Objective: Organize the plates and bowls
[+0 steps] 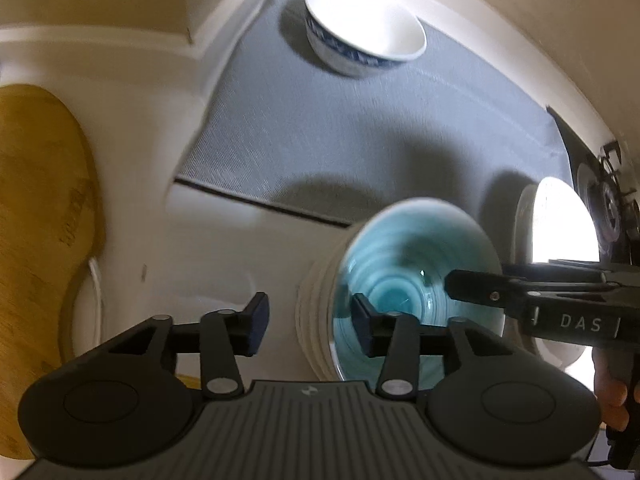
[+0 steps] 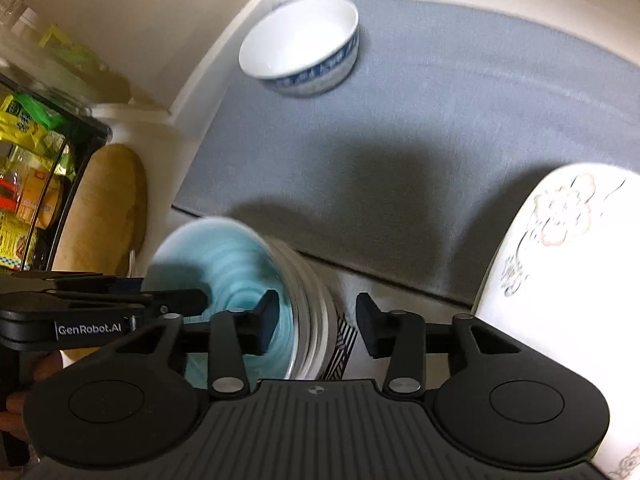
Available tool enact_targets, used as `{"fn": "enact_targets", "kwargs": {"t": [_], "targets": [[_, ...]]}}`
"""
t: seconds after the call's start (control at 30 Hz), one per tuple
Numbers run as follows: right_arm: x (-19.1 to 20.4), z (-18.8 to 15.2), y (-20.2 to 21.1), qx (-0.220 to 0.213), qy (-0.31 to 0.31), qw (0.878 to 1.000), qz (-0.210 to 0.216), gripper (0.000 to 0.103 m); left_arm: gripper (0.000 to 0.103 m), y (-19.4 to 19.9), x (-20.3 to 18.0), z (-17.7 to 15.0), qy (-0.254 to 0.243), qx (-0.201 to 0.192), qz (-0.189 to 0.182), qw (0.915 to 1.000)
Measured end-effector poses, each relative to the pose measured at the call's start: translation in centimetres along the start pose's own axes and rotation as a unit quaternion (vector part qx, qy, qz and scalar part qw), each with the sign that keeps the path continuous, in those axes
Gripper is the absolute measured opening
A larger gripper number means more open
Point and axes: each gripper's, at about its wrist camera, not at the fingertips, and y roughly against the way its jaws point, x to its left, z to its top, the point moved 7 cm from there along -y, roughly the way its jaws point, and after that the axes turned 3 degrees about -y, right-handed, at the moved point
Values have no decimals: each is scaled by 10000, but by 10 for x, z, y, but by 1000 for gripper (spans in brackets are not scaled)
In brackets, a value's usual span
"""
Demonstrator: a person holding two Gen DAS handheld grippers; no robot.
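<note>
A teal-glazed bowl (image 1: 416,280) (image 2: 224,272) with a ribbed cream outside sits at the near edge of the grey mat (image 1: 360,140). My left gripper (image 1: 310,320) is open and straddles the bowl's left wall, one finger inside and one outside, with gaps at the pads. My right gripper (image 2: 316,322) is open astride the opposite wall in the same way. Each gripper shows side-on in the other's view. A white bowl with a blue band (image 1: 364,36) (image 2: 300,48) stands at the mat's far corner. A white flowered plate (image 2: 560,260) (image 1: 560,220) lies at the right.
A wooden cutting board (image 1: 40,220) (image 2: 108,208) leans at the left. A black shelf with yellow packets (image 2: 28,160) stands beyond it. White walls close in the mat's far side. A black-and-white striped piece (image 2: 340,344) shows under the teal bowl. A hand (image 1: 612,392) holds the right gripper.
</note>
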Motion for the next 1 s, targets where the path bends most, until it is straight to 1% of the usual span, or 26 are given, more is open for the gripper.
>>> {"fn": "enact_targets", "kwargs": {"t": [0.03,0.13,0.2,0.23,0.3,0.37,0.47,0.67,0.73,0.87,0.9,0.93,0.97,1.0], "targets": [[-1,-2,-4,81,-68,9999,60,46,58,-3,-1,-1,2,36,-39,10000],[1,-6,-14,252,-125,9994,206,45,59,-9,-4,-4,-11,51,-176,9998],[5,-8,-17,279,-36,9993,244,40,58,-11,-7,-5,7,29,-319,9995],[7,-7,-18,241,56,9996,163,38,58,-11,-9,-6,2,24,-391,9992],[8,-6,-16,169,161,9997,90,35,58,-9,-13,-5,-86,-74,-305,9995],[9,-4,-15,101,208,9997,38,34,58,-7,-15,-2,-148,-172,-295,9993],[4,1,-13,52,179,9998,-5,34,58,-9,-17,4,-72,-197,-381,9991],[-11,15,-10,-89,100,9998,-122,34,58,-16,-26,23,56,-331,-427,9985],[-13,21,-11,-130,77,9998,-130,35,58,-18,-27,28,87,-358,-436,9984],[-18,30,-12,-178,-56,9998,-19,35,58,-19,-25,38,155,-370,-482,9980],[-19,30,-11,-185,-109,9998,39,38,60,-17,-24,39,152,-397,-487,9979],[-21,31,-9,-182,-171,9996,98,39,65,-13,-23,40,138,-435,-484,9978],[-20,33,-7,-190,-209,9995,143,41,77,-8,-21,42,129,-488,-464,9977],[-21,34,-4,-200,-227,9993,198,43,84,-3,-20,44,135,-567,-442,9973]]}}
